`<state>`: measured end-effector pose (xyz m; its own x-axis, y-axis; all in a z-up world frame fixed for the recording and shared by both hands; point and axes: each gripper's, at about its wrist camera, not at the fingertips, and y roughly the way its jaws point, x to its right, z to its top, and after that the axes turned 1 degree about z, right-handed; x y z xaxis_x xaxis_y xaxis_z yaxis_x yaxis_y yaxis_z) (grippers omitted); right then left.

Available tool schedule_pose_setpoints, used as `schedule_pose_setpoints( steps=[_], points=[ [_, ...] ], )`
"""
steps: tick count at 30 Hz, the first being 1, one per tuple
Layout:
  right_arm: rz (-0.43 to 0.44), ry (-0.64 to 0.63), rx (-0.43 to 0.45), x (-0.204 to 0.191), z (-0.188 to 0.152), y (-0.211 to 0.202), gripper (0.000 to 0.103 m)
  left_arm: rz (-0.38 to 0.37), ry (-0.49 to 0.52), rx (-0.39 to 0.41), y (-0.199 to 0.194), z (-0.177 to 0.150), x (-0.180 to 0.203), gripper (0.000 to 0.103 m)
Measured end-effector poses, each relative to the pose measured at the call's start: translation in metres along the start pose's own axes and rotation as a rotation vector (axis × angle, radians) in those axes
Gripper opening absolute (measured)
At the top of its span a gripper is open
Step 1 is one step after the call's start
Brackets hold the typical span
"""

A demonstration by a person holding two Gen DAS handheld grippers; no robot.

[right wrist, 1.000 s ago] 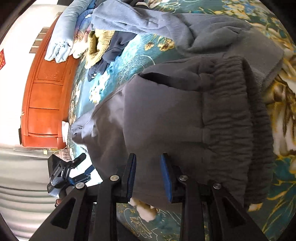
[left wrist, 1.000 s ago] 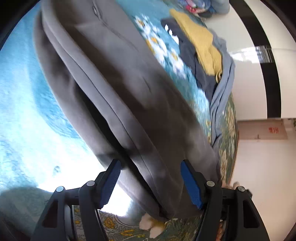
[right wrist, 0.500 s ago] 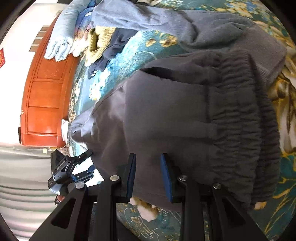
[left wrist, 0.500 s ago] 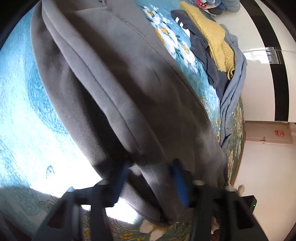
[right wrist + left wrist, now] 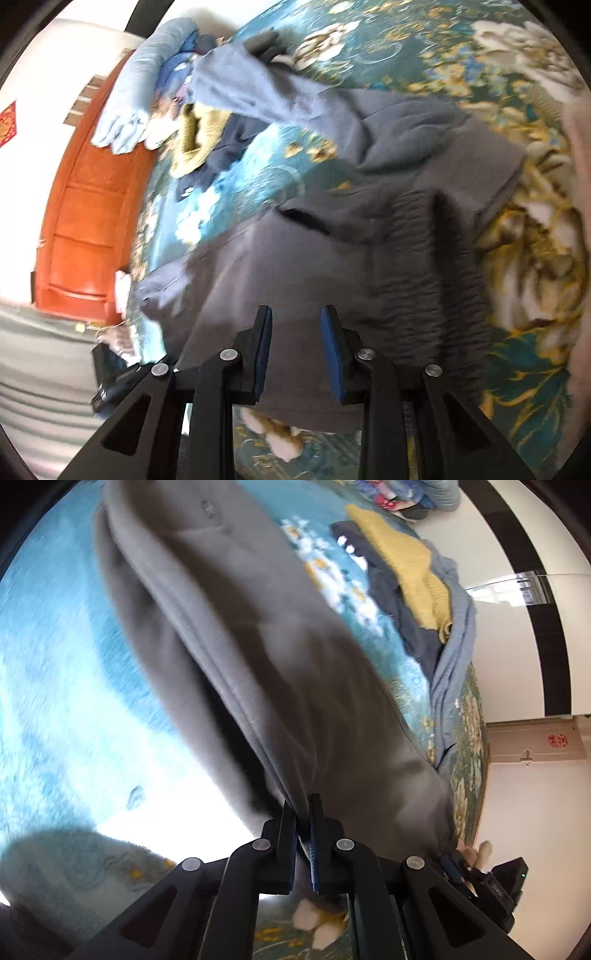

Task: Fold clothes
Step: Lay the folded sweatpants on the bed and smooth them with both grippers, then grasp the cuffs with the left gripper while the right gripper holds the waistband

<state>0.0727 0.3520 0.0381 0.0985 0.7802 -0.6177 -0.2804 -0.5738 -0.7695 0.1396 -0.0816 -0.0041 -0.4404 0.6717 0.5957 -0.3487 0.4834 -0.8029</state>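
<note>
Left wrist view: the left claw (image 5: 303, 814) has just been closing and now pinches a seam fold of the grey pants (image 5: 258, 635), which lie across the blue floral bedspread (image 5: 55, 701). A yellow knit (image 5: 406, 572) and other clothes sit near the bed's far edge. Right wrist view: the right claw (image 5: 296, 345), partly spread, grips the pants (image 5: 295, 266) edge near the gathered waistband (image 5: 428, 273). An orange wooden cabinet (image 5: 85, 221) stands beyond the bed.

Clothes (image 5: 280, 672) on floral bedspread (image 5: 424, 48)
</note>
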Motion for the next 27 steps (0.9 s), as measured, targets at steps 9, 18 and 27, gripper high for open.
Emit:
schedule_pose_setpoints(
  steps=[9,18,27],
  points=[
    [-0.063,0.033,-0.022,0.016,-0.003,0.01,0.027,-0.004,-0.047,-0.045,0.013,-0.002,-0.034,0.01],
    [-0.031,0.009,0.047,-0.007,-0.008,-0.015,0.028,-0.111,-0.045,0.012,-0.038,0.016,-0.01,0.047],
    [-0.012,-0.044,0.136,-0.019,-0.023,-0.064,0.028,-0.059,0.144,0.238,-0.163,0.109,0.068,0.07]
  ],
)
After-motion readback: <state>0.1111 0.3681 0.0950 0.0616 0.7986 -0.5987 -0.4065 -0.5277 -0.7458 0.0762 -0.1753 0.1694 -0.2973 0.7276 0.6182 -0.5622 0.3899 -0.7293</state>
